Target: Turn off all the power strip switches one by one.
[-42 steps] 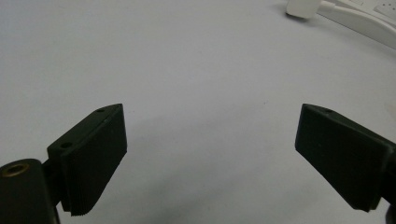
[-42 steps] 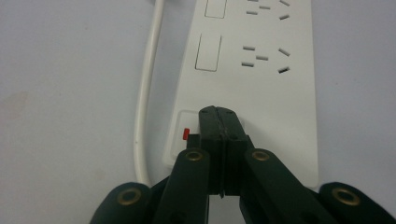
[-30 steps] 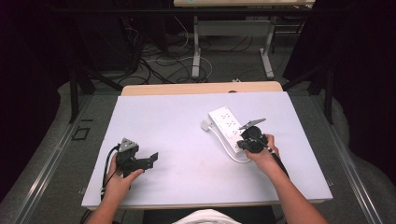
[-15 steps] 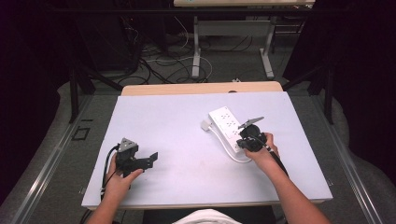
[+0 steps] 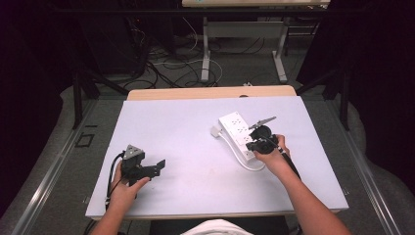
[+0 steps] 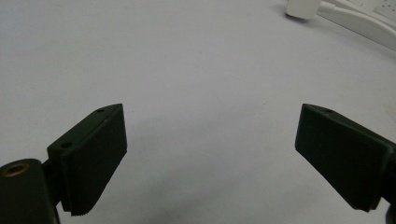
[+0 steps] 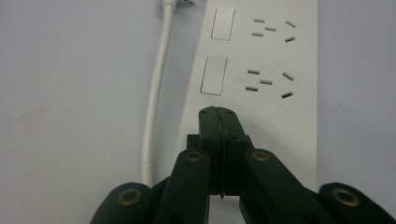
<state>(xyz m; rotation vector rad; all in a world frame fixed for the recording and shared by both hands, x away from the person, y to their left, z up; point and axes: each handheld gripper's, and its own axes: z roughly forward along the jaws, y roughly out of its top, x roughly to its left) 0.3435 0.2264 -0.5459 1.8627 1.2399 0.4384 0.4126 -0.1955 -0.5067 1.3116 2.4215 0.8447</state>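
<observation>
A white power strip [image 5: 237, 131] lies on the white table [image 5: 186, 127], right of centre, with its white cable [image 5: 244, 161] curling at its near end. Its rocker switches [image 7: 213, 75] and sockets [image 7: 268, 81] fill the right gripper view. My right gripper [image 7: 217, 114] is shut, jaws pressed together with nothing between them, its tip over the strip's near end just below a switch; it appears in the high view too [image 5: 250, 145]. My left gripper [image 5: 159, 166] rests at the front left, open and empty. In the left gripper view its jaws stand wide apart [image 6: 210, 140] above bare table.
A white plug [image 5: 215, 131] lies at the strip's left side, also in the left gripper view's far corner [image 6: 301, 8]. A wooden edge [image 5: 210, 92] runs along the table's back. Desk legs and cables stand on the floor behind.
The right gripper has shifted slightly left over the power strip's near end. The left gripper has stayed in place.
</observation>
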